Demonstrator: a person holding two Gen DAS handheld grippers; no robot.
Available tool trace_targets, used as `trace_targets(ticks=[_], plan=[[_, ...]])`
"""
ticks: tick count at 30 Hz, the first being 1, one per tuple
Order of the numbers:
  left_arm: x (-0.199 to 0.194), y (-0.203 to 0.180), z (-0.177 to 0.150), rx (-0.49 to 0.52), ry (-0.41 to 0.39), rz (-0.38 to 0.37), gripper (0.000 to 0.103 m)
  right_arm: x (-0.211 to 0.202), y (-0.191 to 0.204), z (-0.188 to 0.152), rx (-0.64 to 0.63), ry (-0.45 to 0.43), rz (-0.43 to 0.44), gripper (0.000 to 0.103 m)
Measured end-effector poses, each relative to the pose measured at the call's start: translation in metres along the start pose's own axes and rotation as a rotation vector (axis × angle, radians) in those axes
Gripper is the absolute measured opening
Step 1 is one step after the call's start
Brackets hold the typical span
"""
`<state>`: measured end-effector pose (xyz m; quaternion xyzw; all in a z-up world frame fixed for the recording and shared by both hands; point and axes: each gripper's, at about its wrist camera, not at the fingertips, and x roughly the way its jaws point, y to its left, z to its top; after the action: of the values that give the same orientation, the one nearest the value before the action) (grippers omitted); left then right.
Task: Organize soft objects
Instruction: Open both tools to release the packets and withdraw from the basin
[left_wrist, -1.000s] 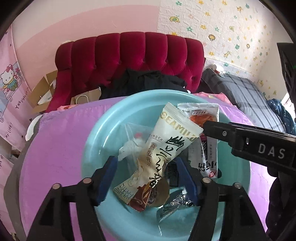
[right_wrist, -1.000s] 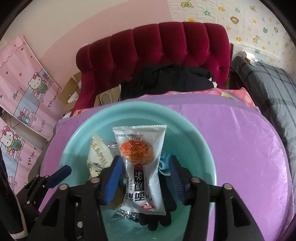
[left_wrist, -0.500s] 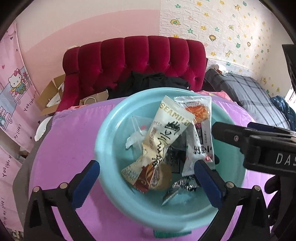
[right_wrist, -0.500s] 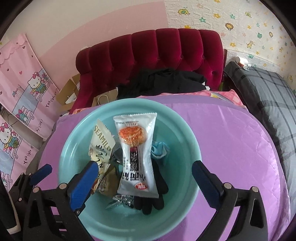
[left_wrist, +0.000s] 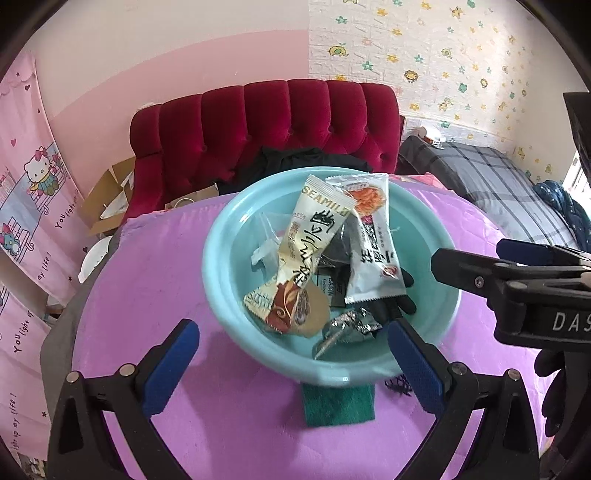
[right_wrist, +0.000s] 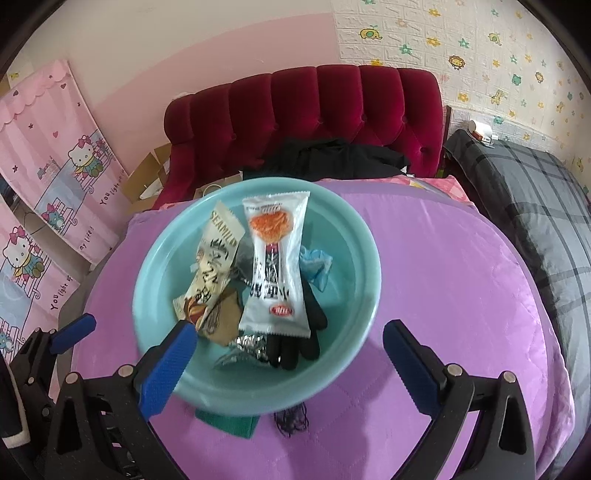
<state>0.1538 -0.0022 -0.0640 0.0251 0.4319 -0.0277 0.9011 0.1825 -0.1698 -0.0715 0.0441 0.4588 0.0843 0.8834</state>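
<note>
A light blue basin (left_wrist: 221, 280) (right_wrist: 354, 236) sits on a purple quilted table cover. In it lie a cream SEAMILD packet (left_wrist: 306, 254) (right_wrist: 210, 266), a white noodle packet (left_wrist: 373, 236) (right_wrist: 275, 266), a black glove (right_wrist: 295, 339), a crumpled foil wrapper (left_wrist: 347, 328) and a pale blue glove (right_wrist: 316, 264). My left gripper (left_wrist: 291, 339) is open, empty, just in front of the basin's near rim. My right gripper (right_wrist: 288, 339) is open and empty too, its fingers astride the near rim without touching.
A green cloth (left_wrist: 338, 404) (right_wrist: 227, 419) and a dark tangle of thread (right_wrist: 291, 419) lie under the basin's near edge. A red tufted headboard (left_wrist: 266, 125), black clothes and a grey plaid bed (right_wrist: 535, 206) stand behind the table. Pink posters hang at left.
Both grippers let go of their packets, opened wide and drew back from the basin. The SEAMILD packet and the noodle packet now lie in the basin.
</note>
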Motion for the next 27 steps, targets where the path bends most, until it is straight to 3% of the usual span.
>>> trace_targets(ticks=[11, 27], plan=[[-0.026, -0.008, -0.036, 0.031, -0.026, 0.001, 0.103, -0.020, -0.006, -0.040, -0.013, 0.012, -0.015, 0.103], [-0.029, -0.014, -0.100, 0.028, -0.017, 0.006, 0.103, -0.021, -0.012, -0.113, -0.016, 0.037, -0.021, 0.103]])
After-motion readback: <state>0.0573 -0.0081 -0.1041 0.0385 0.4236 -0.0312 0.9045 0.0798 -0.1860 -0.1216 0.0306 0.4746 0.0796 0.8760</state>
